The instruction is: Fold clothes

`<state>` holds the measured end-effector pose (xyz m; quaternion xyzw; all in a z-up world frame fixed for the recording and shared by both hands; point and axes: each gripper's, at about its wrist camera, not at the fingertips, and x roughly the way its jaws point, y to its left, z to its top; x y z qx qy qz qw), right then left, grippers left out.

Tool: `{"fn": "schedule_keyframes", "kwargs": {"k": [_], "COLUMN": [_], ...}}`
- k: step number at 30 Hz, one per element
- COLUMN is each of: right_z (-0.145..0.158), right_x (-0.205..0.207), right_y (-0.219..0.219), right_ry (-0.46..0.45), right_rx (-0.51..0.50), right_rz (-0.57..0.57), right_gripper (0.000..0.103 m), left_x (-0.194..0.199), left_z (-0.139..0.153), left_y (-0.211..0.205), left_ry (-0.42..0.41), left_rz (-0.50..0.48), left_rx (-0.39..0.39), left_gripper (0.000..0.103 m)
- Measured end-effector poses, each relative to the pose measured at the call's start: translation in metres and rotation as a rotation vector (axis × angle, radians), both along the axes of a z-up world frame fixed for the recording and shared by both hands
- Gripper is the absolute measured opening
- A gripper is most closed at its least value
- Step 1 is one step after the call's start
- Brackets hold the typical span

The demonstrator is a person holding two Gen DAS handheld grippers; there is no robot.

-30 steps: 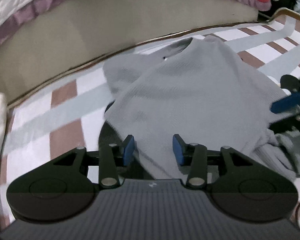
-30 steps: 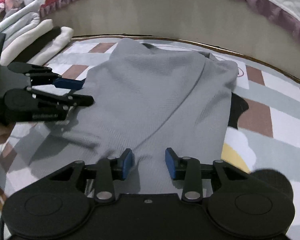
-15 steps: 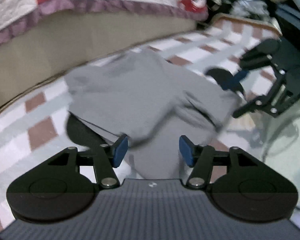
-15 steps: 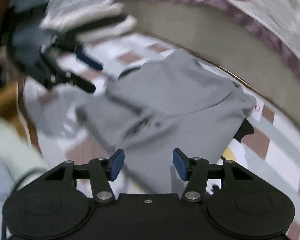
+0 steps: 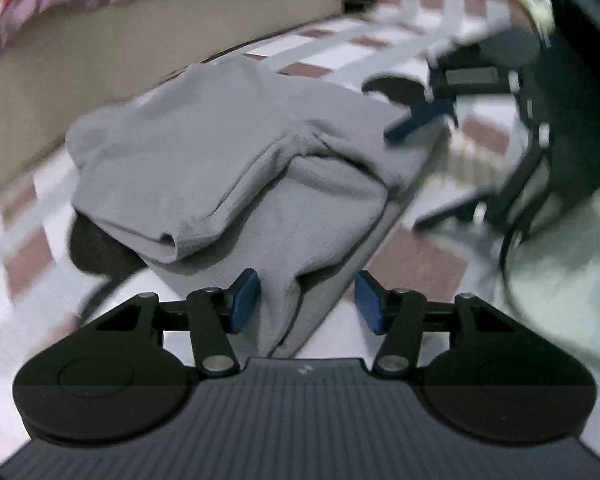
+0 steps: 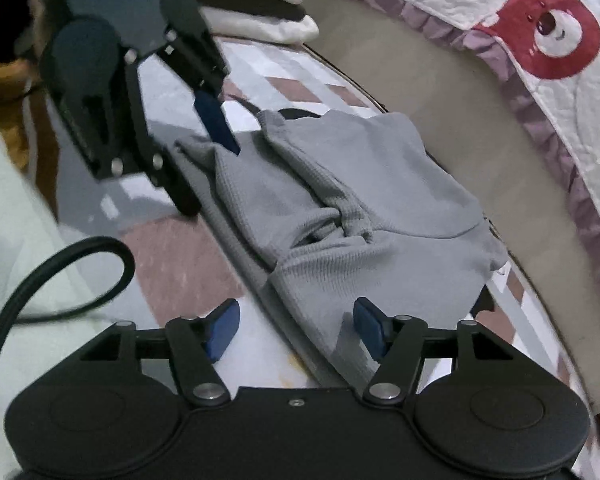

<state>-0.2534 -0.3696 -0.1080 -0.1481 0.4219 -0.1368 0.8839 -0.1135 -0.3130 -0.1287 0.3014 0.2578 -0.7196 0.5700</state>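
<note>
Nearest in the left wrist view, the left gripper has its blue pads spread wide and grips nothing; a hanging fold of the grey sweater drops between them, close to the left pad but not pinched. In the right wrist view the right gripper is likewise spread, its pads released, with the near corner of the sweater lying between them and reaching toward the right pad; whether cloth and pad touch cannot be told.

The sweater is the landmark. It lies roughly folded on the checked mat, which shows brown, white and grey squares around it. One sleeve is laid over the body of the sweater, its open cuff pointing toward the left gripper. In the right wrist view a bunched twist of cloth sits near the middle of the sweater.

Beside the sweater, in the left wrist view, the right gripper appears blurred at its right edge. In the right wrist view the left gripper stands at the sweater's left edge, one blue pad against or just above the cloth. A black cable curves over the mat left of the sweater.

Beyond the sweater runs a tan bed side, topped by a quilt with a purple frill and a red bear. Far left of the sweater lies a stack of folded white and dark clothes.
</note>
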Motion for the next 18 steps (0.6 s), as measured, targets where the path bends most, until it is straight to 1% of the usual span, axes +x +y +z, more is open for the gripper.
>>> {"fn": "schedule_keyframes", "kwargs": {"k": [1, 3, 6, 10, 12, 13, 14, 15, 16, 17, 18], "right_z": [0.0, 0.0, -0.002, -0.006, -0.005, -0.003, -0.003, -0.002, -0.002, 0.001, 0.004], "right_x": [0.0, 0.001, 0.004, 0.011, 0.016, 0.019, 0.02, 0.021, 0.022, 0.023, 0.024], "right_y": [-0.001, -0.001, 0.0, 0.002, -0.001, -0.004, -0.005, -0.006, -0.007, -0.006, -0.005], "right_ry": [-0.007, -0.016, -0.04, -0.057, -0.055, -0.056, -0.057, -0.056, -0.056, -0.049, -0.04], "right_rx": [0.008, 0.018, 0.01, -0.036, -0.021, 0.002, 0.008, 0.007, 0.007, -0.012, -0.037], "right_rz": [-0.003, -0.008, -0.016, -0.004, -0.015, -0.032, -0.035, -0.031, -0.028, -0.017, -0.003], "right_gripper": [0.067, 0.068, 0.073, 0.076, 0.074, 0.068, 0.054, 0.049, 0.042, 0.029, 0.025], "left_x": [0.007, 0.019, 0.031, 0.031, 0.031, 0.031, 0.031, 0.032, 0.032, 0.033, 0.032], "left_z": [0.002, 0.007, 0.008, 0.005, 0.003, 0.004, 0.004, 0.007, 0.01, 0.014, 0.019], "left_y": [-0.003, -0.008, -0.013, -0.016, -0.017, -0.017, -0.017, -0.016, -0.015, -0.014, -0.012], "left_ry": [0.041, 0.116, 0.207, 0.235, 0.252, 0.253, 0.254, 0.257, 0.263, 0.266, 0.259], "left_rz": [0.03, 0.066, 0.112, 0.135, 0.151, 0.151, 0.151, 0.146, 0.138, 0.128, 0.122], "left_rx": [0.01, 0.028, 0.04, 0.055, 0.065, 0.065, 0.064, 0.059, 0.049, 0.039, 0.028], "left_gripper": [0.035, 0.021, 0.018, 0.018, 0.018, 0.018, 0.018, 0.018, 0.018, 0.018, 0.024]}}
